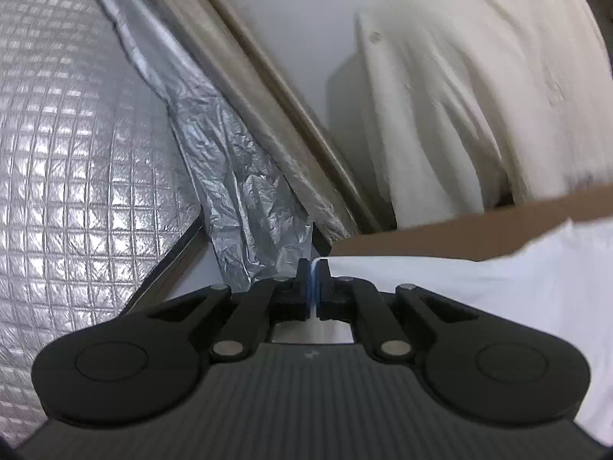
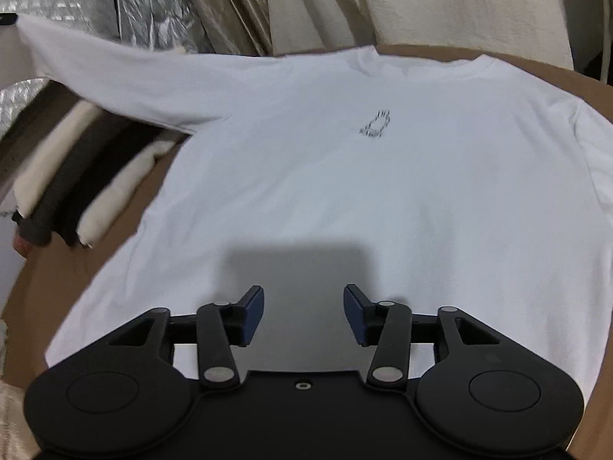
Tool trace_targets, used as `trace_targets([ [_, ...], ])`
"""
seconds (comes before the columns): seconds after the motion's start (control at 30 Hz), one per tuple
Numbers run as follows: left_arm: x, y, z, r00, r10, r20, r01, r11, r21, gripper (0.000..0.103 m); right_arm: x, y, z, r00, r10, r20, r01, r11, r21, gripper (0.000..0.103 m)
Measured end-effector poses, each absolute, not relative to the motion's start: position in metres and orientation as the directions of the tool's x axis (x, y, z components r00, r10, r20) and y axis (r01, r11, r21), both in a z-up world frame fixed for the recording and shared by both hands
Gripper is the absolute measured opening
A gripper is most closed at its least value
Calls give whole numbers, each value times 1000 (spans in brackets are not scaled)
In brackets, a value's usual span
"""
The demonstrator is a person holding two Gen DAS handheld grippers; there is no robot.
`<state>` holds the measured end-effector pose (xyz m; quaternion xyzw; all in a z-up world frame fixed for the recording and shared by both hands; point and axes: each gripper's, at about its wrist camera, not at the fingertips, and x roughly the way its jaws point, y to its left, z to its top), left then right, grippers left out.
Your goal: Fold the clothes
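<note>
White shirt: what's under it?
The white shirt lies on a brown surface that shows around its edges. Anything beneath the body is covered. Its raised sleeve hangs above folded clothes.

White shirt (image 2: 325, 176) with small black print, brown table (image 2: 498, 57), silver quilted foil (image 1: 69, 153), cream cloth (image 1: 479, 96)

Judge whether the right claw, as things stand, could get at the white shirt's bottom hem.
Probably yes. The right claw is open with nothing between its jaws, and it hangs just above the lower part of the white shirt, which lies flat on the brown table. Nothing stands between them.
</note>
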<state>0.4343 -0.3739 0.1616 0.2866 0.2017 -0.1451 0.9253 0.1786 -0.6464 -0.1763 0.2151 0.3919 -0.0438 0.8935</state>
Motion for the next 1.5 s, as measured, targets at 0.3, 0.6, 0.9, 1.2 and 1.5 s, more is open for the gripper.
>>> trace_targets([
  [0.3, 401, -441, 196, 696, -408, -591, 604, 778, 174, 2, 178, -680, -152, 717, 136, -684, 230, 880, 416, 54],
  [0.6, 276, -591, 99, 310, -646, -698, 896, 444, -13, 23, 142, -735, -144, 772, 129, -623, 300, 790, 535, 59],
  [0.9, 217, -602, -16, 283, -648, -707, 923, 384, 18, 76, 132, -765, -174, 707, 58, -705, 455, 726, 516, 59],
  [1.2, 271, -439, -123, 508, -482, -714, 603, 791, -106, 76, 142, -747, -190, 692, 118, -712, 444, 708, 549, 75],
  [1.5, 320, -384, -185, 399, -578, -712, 453, 799, -395, 76, 166, -679, -201, 701, -91, -708, 385, 883, 268, 28],
])
